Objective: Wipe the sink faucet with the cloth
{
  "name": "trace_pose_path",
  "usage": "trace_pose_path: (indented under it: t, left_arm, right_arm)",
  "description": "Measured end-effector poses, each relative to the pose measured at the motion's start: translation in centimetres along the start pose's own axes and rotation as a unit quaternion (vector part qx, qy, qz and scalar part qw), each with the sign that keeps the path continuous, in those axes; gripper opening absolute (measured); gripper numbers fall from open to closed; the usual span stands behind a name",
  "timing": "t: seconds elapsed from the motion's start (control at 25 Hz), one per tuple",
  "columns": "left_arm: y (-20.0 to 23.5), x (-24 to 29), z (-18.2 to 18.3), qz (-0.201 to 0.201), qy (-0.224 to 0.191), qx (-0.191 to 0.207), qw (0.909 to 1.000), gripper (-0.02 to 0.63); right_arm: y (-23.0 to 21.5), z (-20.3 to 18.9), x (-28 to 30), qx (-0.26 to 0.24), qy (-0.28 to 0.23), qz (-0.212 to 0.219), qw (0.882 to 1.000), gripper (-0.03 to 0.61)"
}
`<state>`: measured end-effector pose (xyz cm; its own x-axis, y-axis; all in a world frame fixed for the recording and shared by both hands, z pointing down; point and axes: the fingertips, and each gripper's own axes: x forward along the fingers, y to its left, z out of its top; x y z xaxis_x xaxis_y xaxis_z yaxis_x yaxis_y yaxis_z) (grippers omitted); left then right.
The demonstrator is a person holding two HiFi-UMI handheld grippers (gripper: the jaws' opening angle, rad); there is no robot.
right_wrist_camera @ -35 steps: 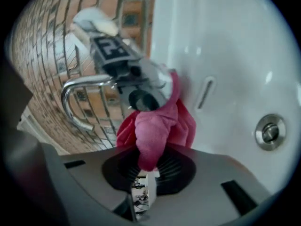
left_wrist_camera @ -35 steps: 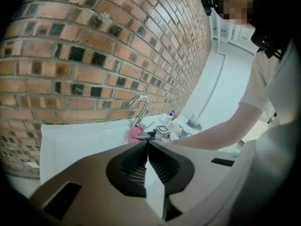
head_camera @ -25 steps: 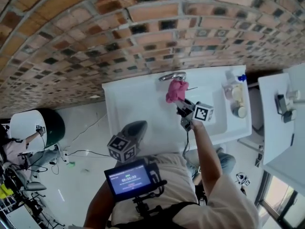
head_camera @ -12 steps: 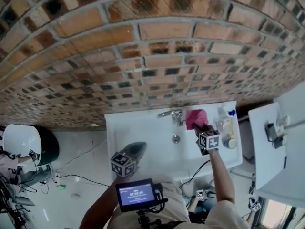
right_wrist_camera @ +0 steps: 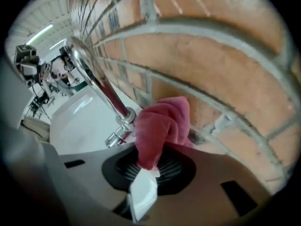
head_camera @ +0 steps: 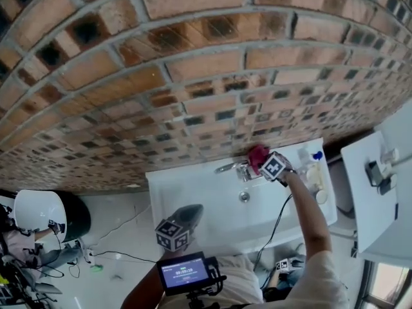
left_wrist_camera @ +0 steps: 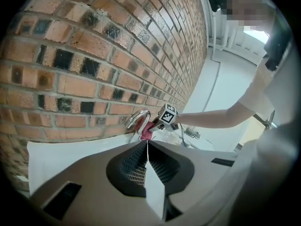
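We are clamping the crumpled pink cloth (right_wrist_camera: 162, 126) in our right gripper (right_wrist_camera: 146, 168) against the curved chrome faucet (right_wrist_camera: 96, 79), at its base (our left gripper (left_wrist_camera: 146, 147) is hanging clenched, empty).

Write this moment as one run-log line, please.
right hand-held gripper: shut on pink cloth | pink cloth: beside faucet base | left hand-held gripper: shut, empty, away from faucet

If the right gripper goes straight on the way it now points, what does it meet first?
Probably the brick wall, with its held cloth touching first. The faucet stands just left of that line, but depth is unclear.
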<state>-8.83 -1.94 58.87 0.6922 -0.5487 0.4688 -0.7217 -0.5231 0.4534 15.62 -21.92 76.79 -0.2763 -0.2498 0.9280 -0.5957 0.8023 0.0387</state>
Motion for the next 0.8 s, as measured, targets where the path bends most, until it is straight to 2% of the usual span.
trace_pose_path:
  t: [0.16, 0.32, 0.44, 0.48, 0.6, 0.64, 0.72, 0.8]
  left_arm:
    - [0.6, 0.4, 0.1, -0.001, 0.0, -0.002, 1.0, -0.009]
    - [1.3, 0.6, -0.5, -0.002, 0.003, -0.012, 0.9999, -0.009]
    - [1.9, 0.7, -0.8, 0.002, 0.002, -0.023, 0.9997, -0.009]
    - [2.1, 0.7, -0.9, 0.002, 0.001, -0.025, 0.9997, -0.009]
    - [2.6, 0.6, -1.0, 0.005, 0.002, -0.028, 0.9996, -0.009]
    - [2.8, 0.5, -1.0, 0.006, 0.003, -0.029, 0.9995, -0.009]
    - [3.2, 0.4, -1.1, 0.009, 0.004, -0.032, 0.9994, -0.009]
    - [3.5, 0.4, -1.3, 0.01, 0.007, -0.036, 0.9993, -0.009]
  right_arm:
    - [1.1, -1.2, 3.5, -0.048, 0.062, 0.058, 0.995, 0.067]
    - [2.5, -2.6, 6.0, -0.096, 0.103, 0.087, 0.986, 0.067]
    - [6.9, -3.5, 7.1, -0.067, 0.116, 0.197, 0.971, 0.069]
    - [7.0, -3.6, 7.4, -0.07, 0.117, 0.202, 0.97, 0.067]
    - [3.6, -3.5, 8.4, -0.12, 0.126, 0.127, 0.977, 0.067]
    - [3.5, -3.5, 8.5, -0.125, 0.128, 0.128, 0.976, 0.067]
    - [4.7, -3.4, 8.8, -0.117, 0.126, 0.16, 0.972, 0.069]
    - [4.7, -3.1, 9.2, -0.117, 0.121, 0.163, 0.972, 0.069]
